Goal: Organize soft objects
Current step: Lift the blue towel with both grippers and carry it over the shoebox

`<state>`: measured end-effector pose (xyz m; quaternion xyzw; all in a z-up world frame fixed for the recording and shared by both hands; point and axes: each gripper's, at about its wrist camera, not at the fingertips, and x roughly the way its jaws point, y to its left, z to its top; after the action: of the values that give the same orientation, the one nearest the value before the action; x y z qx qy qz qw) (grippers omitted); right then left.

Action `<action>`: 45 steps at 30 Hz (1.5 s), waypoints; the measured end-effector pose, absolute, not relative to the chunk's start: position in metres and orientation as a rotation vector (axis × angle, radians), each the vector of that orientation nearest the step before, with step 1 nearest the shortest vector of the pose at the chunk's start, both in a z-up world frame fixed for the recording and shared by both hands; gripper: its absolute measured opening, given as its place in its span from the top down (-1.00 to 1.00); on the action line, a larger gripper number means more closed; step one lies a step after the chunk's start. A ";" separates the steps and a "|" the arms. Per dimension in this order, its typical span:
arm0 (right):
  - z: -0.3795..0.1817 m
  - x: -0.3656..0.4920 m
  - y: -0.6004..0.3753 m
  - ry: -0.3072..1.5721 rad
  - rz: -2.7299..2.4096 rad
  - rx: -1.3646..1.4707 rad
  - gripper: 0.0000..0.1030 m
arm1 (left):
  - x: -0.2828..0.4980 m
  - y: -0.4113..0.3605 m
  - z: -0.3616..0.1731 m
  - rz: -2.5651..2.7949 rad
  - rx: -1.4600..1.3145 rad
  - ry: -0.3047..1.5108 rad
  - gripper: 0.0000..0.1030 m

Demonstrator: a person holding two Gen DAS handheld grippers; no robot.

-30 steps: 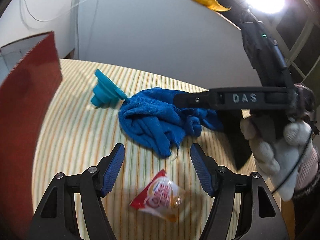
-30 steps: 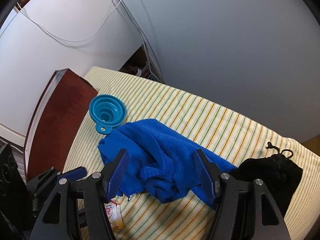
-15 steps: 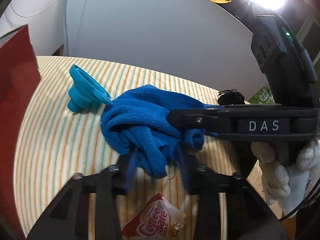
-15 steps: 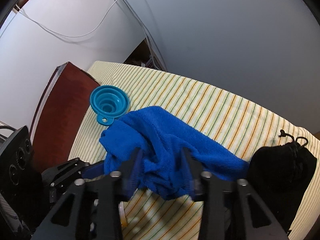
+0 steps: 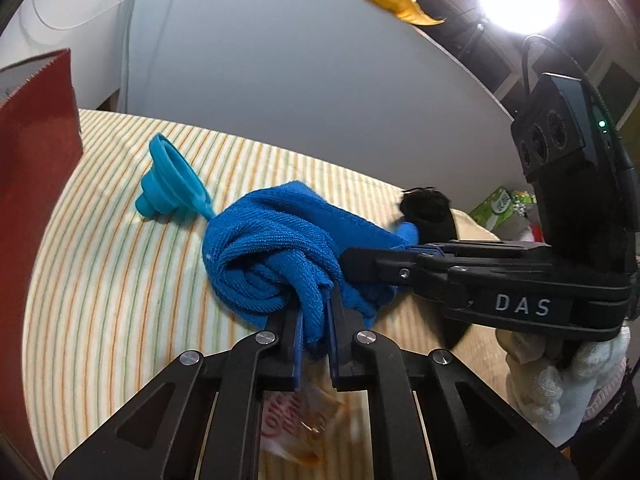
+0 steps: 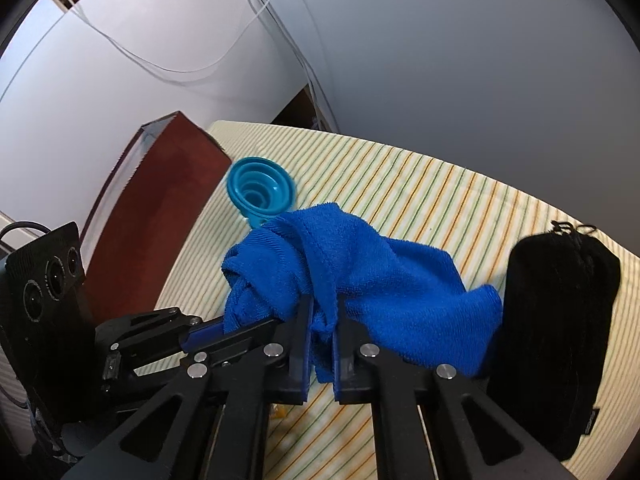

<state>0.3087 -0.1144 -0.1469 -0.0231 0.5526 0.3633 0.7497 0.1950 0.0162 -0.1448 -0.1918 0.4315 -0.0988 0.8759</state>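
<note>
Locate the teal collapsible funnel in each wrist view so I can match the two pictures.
Left wrist view: the teal collapsible funnel lies on its side at left of centre, on the striped cloth, its tab touching the blue towel.
Right wrist view: the funnel sits above centre-left, mouth toward the camera, just behind the towel.
Shared landmark: the dark red box to the funnel's left in both views.
</note>
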 end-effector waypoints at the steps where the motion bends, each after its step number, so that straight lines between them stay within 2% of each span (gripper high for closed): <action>1: -0.145 0.308 -0.116 1.204 0.794 -0.049 0.87 | 0.192 0.014 -0.140 -0.210 -0.391 0.891 0.85; 15: -0.074 0.264 -0.146 1.068 0.809 0.009 0.87 | 0.150 -0.003 -0.073 -0.272 -0.344 0.756 0.85; 25: -0.016 0.236 -0.129 0.960 0.869 -0.022 0.87 | 0.120 0.012 -0.027 -0.261 -0.313 0.652 0.85; 39: 0.041 0.209 -0.020 0.862 1.018 -0.111 0.87 | 0.088 0.095 0.021 -0.120 -0.275 0.543 0.85; 45: 0.049 0.211 0.037 0.846 1.092 -0.128 0.87 | 0.077 0.141 0.033 -0.034 -0.274 0.511 0.85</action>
<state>0.2110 0.0374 0.0493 -0.0589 0.3899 0.5034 0.7688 0.0774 0.1406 0.0327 -0.1351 0.2519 -0.0168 0.9581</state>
